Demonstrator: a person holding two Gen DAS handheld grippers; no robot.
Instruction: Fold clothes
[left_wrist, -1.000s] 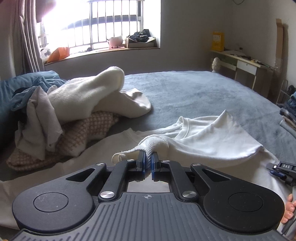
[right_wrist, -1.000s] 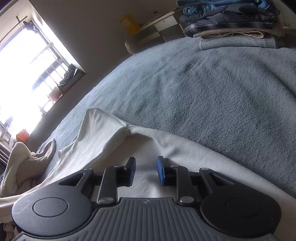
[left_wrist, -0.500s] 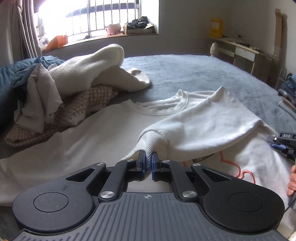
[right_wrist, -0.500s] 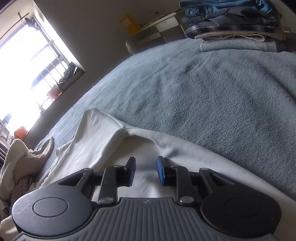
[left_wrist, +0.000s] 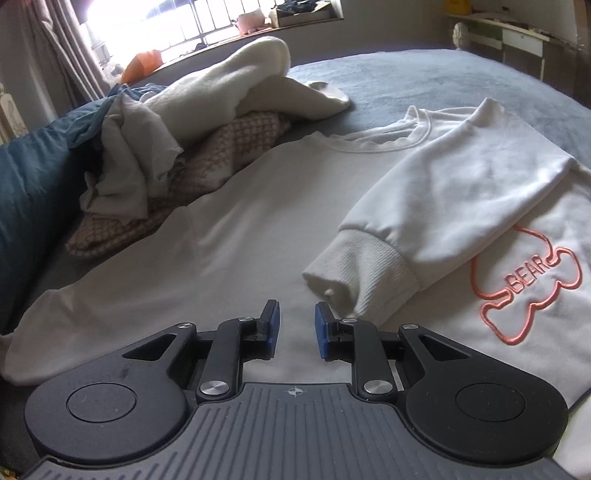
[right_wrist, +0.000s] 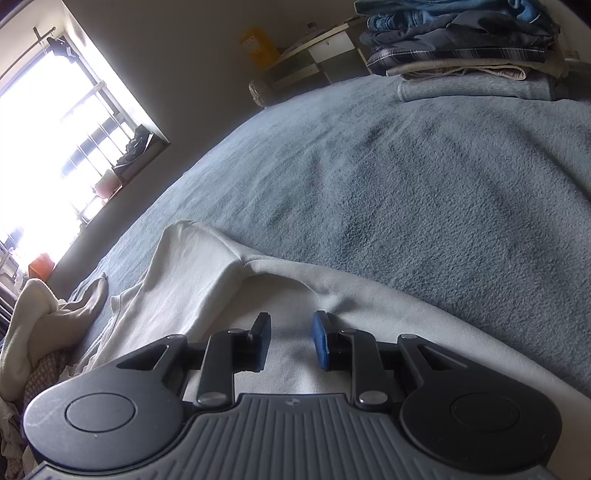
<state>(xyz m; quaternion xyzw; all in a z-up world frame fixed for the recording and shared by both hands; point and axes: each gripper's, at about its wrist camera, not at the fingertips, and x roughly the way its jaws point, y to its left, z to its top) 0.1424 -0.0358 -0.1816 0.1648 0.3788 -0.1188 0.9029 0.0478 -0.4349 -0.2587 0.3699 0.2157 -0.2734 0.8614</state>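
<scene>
- Left gripper (left_wrist: 295, 328), seen through its own wrist camera, has its jaws opening, and nothing sits between the blue pads; it hangs just over the chest of the white sweatshirt (left_wrist: 240, 229).
- Just ahead and to the right of those fingers lies the ribbed cuff (left_wrist: 354, 273) of one sleeve (left_wrist: 454, 192), free of any grip. That sleeve is laid diagonally across the sweatshirt's front, partly covering the orange "BEAR" outline (left_wrist: 528, 288).
- My reading: the first sleeve fold looks done, since the sleeve rests on the body and not out to the side.
- Still in the left view, the sweatshirt's other side runs out flat toward the lower left, so that side appears not yet folded in. Beyond it sits a heap of unfolded clothes (left_wrist: 192, 122), touching the sweatshirt's edge.
- Right gripper (right_wrist: 291, 339), in its own view, holds its jaws a little apart with no cloth caught between them; it hovers just above the sweatshirt's fabric near the fold at the shoulder.
- Across the grey bed cover (right_wrist: 424, 192), well apart from the sweatshirt, a stack of folded clothes (right_wrist: 469, 51) stands at the far edge.
- Judging overall: several pieces finished, this sweatshirt partway, with the second side, the crosswise folds and the heap left.
</scene>
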